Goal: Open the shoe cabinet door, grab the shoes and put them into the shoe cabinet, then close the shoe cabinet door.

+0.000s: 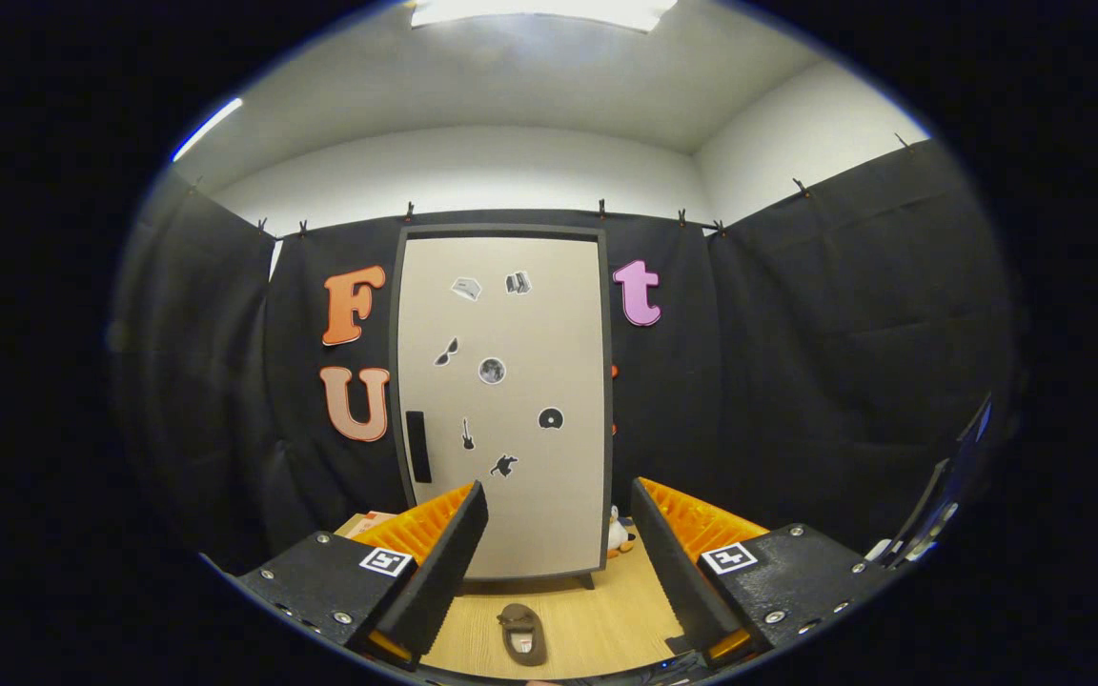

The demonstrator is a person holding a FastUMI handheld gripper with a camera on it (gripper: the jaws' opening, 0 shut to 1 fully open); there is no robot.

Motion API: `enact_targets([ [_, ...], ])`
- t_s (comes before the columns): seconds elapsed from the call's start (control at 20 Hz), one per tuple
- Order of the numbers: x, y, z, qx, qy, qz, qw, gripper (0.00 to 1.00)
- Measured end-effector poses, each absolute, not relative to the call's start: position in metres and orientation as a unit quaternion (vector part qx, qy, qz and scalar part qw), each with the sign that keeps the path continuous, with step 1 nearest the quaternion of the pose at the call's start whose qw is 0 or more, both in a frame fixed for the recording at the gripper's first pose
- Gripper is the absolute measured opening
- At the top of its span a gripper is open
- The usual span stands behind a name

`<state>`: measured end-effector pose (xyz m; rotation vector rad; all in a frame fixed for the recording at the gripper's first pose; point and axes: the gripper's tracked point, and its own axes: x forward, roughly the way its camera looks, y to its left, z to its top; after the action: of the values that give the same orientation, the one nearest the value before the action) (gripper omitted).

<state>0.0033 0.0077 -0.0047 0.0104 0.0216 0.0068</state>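
My gripper [559, 572] hangs open with nothing between its fingers, pointed at the shoe cabinet [503, 400], whose door is closed with a dark handle [417, 446] near its left edge. One brown shoe [522, 633] lies on the wooden floor [597, 610] between my fingers, short of the cabinet. A small toy [620, 535] sits beside the cabinet's right foot.

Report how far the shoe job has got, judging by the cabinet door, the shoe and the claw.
Nothing looks done yet. The shoe cabinet door is shut, its dark handle untouched. The claw is open and holds nothing, aimed at the door from a distance. One brown shoe lies on the wooden floor between the fingers, short of the cabinet. Left: open the door, put the shoe inside, close the door.
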Motion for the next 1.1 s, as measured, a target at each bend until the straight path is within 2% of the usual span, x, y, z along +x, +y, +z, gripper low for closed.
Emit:
enact_targets([
  [1.1,0.049,0.083,-0.015,0.01,0.007,0.023,1.0,0.95],
])
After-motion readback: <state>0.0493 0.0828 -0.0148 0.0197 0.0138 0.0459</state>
